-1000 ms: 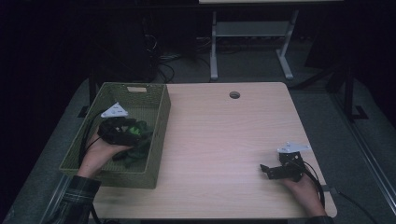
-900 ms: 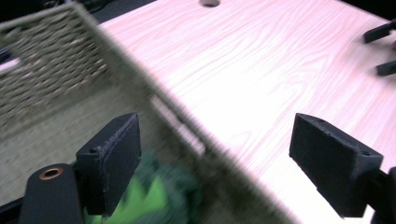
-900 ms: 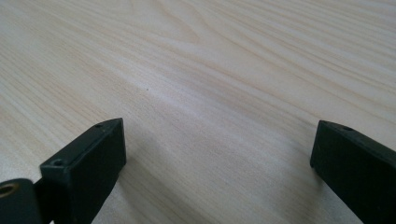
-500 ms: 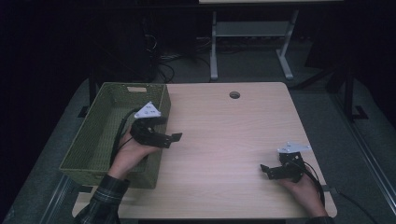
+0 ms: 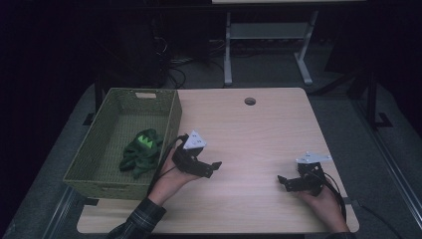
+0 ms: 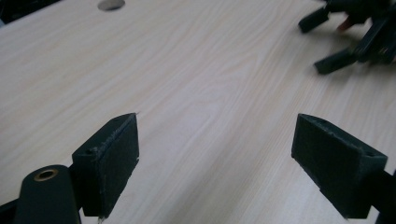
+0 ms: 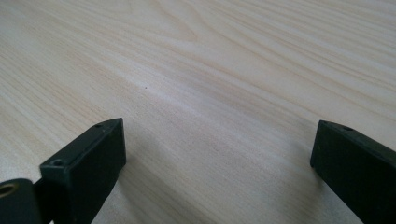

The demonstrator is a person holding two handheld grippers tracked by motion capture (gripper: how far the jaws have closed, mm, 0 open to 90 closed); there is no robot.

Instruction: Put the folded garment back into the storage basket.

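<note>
Green cloth [image 5: 141, 152]: it lies crumpled on the floor of the basket, toward the wall nearest my left hand, touching nothing of mine. Judging from that, it is where it belongs and the putting-away looks finished.

Basket [image 5: 171, 119]: a green woven box at the table's left edge, open on top (high walls, so anything dropped in is unlikely to slide out).

Left gripper [image 5: 213, 168]: it sits just outside the basket's right wall, over bare wood, pointing away from the basket toward the table's middle. Its jaws stand wide apart with nothing between them; in the left gripper view I see plain wood grain between the two pads. I read the spread jaws as a release posture, kept clear of the basket so the cloth isn't snagged.

Left hand [image 5: 171, 178]: it grips the tool from below, beside the basket's near right corner.

Right gripper [image 5: 284, 181]: it is well apart from the basket, near the table's far-right near edge, jaws also gaping and empty, low over the wood. It seems parked out of the way.

Table [image 5: 259, 134]: pale wood, bare to the right of the basket apart from a round cable hole [image 5: 250, 101] toward the far edge.
</note>
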